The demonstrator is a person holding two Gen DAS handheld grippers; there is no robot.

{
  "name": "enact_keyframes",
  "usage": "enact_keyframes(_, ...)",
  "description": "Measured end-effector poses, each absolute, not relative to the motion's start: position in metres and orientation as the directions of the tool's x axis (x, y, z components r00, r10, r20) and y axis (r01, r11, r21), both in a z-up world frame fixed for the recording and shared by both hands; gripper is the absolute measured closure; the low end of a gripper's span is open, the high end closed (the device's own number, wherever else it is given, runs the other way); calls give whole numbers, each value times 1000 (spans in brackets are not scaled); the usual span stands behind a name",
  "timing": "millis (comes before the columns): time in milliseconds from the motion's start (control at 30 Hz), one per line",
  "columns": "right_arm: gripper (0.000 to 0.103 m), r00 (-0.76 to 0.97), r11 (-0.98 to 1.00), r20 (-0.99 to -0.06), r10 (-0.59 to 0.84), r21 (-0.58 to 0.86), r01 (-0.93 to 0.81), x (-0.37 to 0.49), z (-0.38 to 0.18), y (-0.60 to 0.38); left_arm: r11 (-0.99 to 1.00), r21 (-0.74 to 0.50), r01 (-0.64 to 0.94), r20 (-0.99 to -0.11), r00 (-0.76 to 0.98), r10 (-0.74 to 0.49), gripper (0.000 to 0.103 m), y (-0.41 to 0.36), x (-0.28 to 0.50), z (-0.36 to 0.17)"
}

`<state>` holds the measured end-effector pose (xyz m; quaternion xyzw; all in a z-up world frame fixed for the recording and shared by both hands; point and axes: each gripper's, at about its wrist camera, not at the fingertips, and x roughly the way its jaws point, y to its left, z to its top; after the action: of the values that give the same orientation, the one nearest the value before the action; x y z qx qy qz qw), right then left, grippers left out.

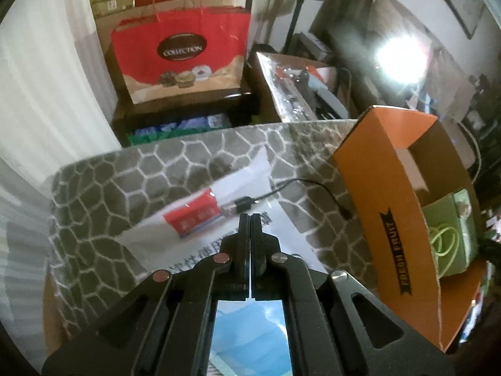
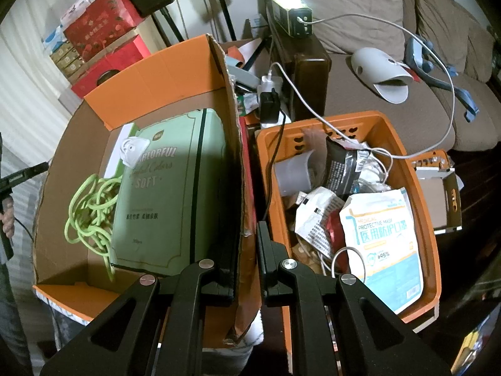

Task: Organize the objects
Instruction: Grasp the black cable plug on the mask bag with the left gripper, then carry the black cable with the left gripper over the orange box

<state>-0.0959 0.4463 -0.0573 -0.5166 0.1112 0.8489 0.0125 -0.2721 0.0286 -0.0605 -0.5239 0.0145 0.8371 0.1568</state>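
My left gripper is shut and empty above the patterned grey mat. Just ahead of its tips lie a small black USB adapter with a cable and a red packet on a white plastic bag. The orange cardboard box stands to the right. In the right wrist view, my right gripper straddles the box's right wall, one finger inside and one outside, gripping it. The box holds a green tissue pack, a green cord and a white mask.
An orange plastic basket full of packets, with a mask pack, stands right of the box. A red gift bag and stacked boxes stand behind the mat. A sofa with cables and a lamp lies beyond.
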Motion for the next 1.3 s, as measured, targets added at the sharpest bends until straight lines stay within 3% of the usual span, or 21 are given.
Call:
enact_keyframes(167, 93, -465, -974, -880, -97, 179, -136, -96, -57, 446, -960, -96, -261, -909, -370, 192, 97, 29, -287, -79)
enact_keyframes(333, 93, -465, -975, -881, -93, 175, -135, -96, -57, 447, -964, -109, -241, -919, -345, 190, 67, 35, -298, -95)
enact_keyframes(467, 93, -462, -976, -882, -89, 169, -134, -96, -57, 446, -970, -120, -211, -922, -338, 187, 54, 44, -306, -99)
enact_keyframes(533, 93, -461, -976, -883, -89, 169, -135, -96, -57, 446, -973, -96, -212, -926, -340, 165, 57, 50, -309, -102)
enact_keyframes(567, 93, -461, -977, -883, -89, 168, -134, -96, -57, 446, -973, -81, -216, -929, -338, 152, 63, 55, -310, -105)
enact_keyframes(600, 93, -461, -976, -883, -89, 169, -135, -96, -57, 446, -974, -75, -215, -932, -332, 145, 77, 58, -310, -107)
enact_keyframes(933, 92, -458, -977, -884, -87, 166, -134, -96, -60, 446, -966, -153, -207, -911, -350, 219, 76, 59, -306, -97)
enact_keyframes(1300, 92, -457, -976, -885, -89, 169, -136, -96, -61, 447, -935, -300, -191, -824, -442, 355, 76, 35, -286, -21)
